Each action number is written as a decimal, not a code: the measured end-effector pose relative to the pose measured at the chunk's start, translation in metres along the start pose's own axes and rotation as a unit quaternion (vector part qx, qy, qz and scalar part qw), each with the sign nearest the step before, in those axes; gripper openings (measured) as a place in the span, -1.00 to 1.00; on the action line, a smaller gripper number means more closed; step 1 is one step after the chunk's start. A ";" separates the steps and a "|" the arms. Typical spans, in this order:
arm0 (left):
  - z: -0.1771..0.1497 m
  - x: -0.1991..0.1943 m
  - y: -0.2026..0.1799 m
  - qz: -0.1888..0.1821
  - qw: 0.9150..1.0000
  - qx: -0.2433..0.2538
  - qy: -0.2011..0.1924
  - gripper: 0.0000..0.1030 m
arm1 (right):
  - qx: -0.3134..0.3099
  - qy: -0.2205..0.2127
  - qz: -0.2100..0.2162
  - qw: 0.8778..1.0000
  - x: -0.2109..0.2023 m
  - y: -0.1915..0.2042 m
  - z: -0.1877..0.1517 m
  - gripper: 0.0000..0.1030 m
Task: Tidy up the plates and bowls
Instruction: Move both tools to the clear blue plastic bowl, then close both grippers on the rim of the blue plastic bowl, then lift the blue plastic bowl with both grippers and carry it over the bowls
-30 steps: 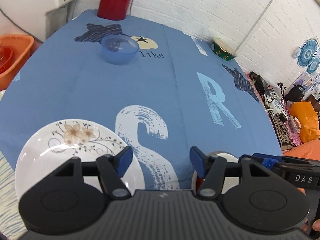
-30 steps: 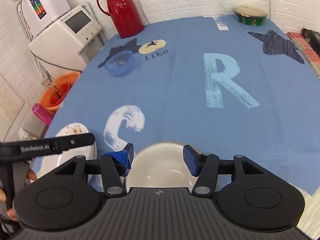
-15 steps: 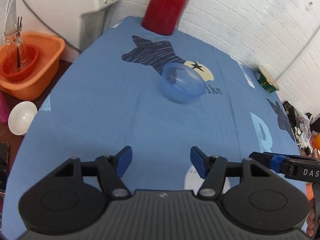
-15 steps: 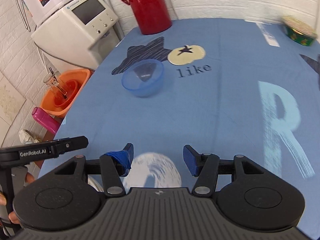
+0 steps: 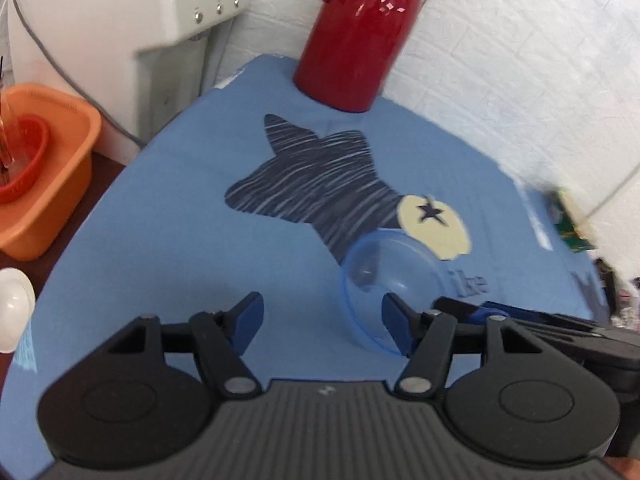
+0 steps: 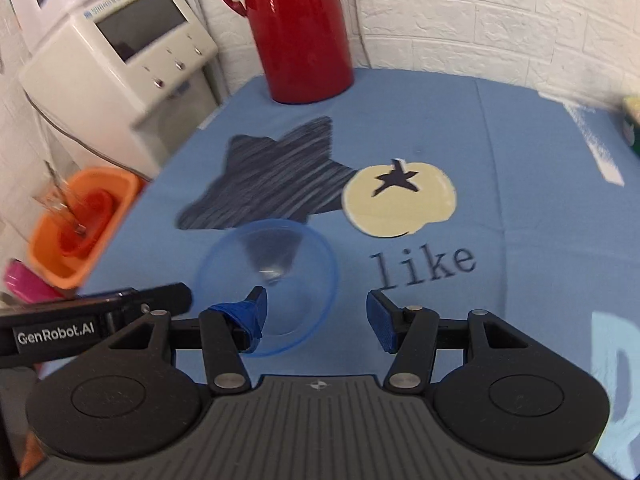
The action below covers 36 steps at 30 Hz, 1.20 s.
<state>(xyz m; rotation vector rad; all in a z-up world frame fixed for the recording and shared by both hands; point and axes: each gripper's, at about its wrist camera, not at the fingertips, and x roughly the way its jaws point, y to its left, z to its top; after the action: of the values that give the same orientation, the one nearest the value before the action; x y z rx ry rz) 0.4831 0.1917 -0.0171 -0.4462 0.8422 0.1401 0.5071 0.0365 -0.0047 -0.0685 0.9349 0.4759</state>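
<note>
A clear blue plastic bowl (image 5: 390, 280) (image 6: 272, 276) stands upright on the blue tablecloth, beside the dark star print. My left gripper (image 5: 322, 322) is open and empty; the bowl sits just ahead of its right finger. My right gripper (image 6: 316, 316) is open too, with its left fingertip over the bowl's near rim. Whether it touches the bowl I cannot tell. The right gripper's body shows in the left wrist view at the lower right (image 5: 560, 332). No plate or white bowl is in view.
A red thermos jug (image 5: 360, 36) (image 6: 300, 28) stands at the table's far edge by the brick wall. A white appliance (image 6: 120, 60) and an orange basin (image 5: 36, 168) (image 6: 80, 216) lie off the table's left. A white round object (image 5: 14, 308) sits below the left edge.
Both grippers have moved forward across the table to the blue bowl. The flowered plate and the white bowl have dropped out of view behind them. Both stay open.
</note>
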 end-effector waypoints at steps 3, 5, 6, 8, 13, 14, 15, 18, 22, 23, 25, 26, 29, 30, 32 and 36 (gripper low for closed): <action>0.001 0.022 0.003 0.000 1.000 -0.010 0.017 0.26 | 0.008 0.019 0.005 1.000 0.018 -0.009 -0.002 -0.21; 0.001 0.032 0.004 0.000 1.000 -0.013 0.025 0.26 | 0.018 0.029 0.017 0.999 0.026 -0.012 -0.004 -0.21; 0.000 0.036 0.004 0.005 1.000 -0.012 0.026 0.26 | 0.020 0.033 0.016 0.999 0.029 -0.014 -0.006 -0.21; 0.000 0.037 0.003 0.014 1.000 -0.001 0.012 0.26 | 0.014 0.023 0.019 0.999 0.033 -0.014 -0.008 -0.19; -0.002 0.039 0.001 0.020 1.000 0.014 0.000 0.26 | -0.038 0.010 0.003 0.999 0.030 -0.002 -0.015 -0.14; -0.003 0.039 -0.001 0.023 1.000 0.019 -0.001 0.26 | -0.061 0.019 -0.009 0.998 0.032 0.004 -0.014 -0.13; -0.004 0.039 -0.003 0.026 0.999 0.023 -0.002 0.27 | -0.073 0.023 -0.016 0.997 0.031 0.009 -0.013 -0.13; -0.004 0.040 -0.004 0.032 0.999 0.021 -0.006 0.26 | -0.068 0.045 -0.016 0.997 0.033 0.011 -0.006 -0.12; -0.005 0.040 -0.003 0.030 0.999 0.030 -0.005 0.26 | -0.070 0.031 0.035 0.996 0.029 0.007 -0.010 -0.18; -0.004 0.040 -0.003 0.030 0.999 0.031 -0.003 0.26 | -0.074 0.028 0.035 0.996 0.028 0.007 -0.011 -0.20; -0.004 0.041 -0.005 0.033 0.999 0.038 -0.002 0.26 | -0.082 0.027 0.036 0.996 0.026 0.008 -0.012 -0.31; -0.005 0.041 -0.006 0.035 0.998 0.043 -0.002 0.25 | -0.088 0.024 0.035 0.995 0.025 0.009 -0.014 -0.34; -0.009 0.042 -0.013 0.046 0.997 0.068 -0.005 -0.17 | -0.101 0.024 0.042 0.994 0.024 0.015 -0.018 -0.42; -0.010 0.041 -0.014 0.042 0.997 0.071 -0.004 -0.29 | -0.102 0.024 0.046 0.993 0.024 0.016 -0.018 -0.43; -0.010 0.039 -0.014 0.021 0.998 0.063 0.007 -0.84 | -0.100 0.024 0.051 0.993 0.022 0.021 -0.020 -0.43; -0.013 0.027 -0.016 0.003 0.998 0.061 0.017 -1.00 | -0.109 0.017 0.048 0.993 0.011 0.030 -0.025 -0.42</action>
<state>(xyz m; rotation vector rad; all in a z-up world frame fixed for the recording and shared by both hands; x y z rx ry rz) 0.4972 0.1699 -0.0395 -0.3323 0.8798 0.0870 0.4806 0.0607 -0.0237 -0.2312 0.9198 0.6672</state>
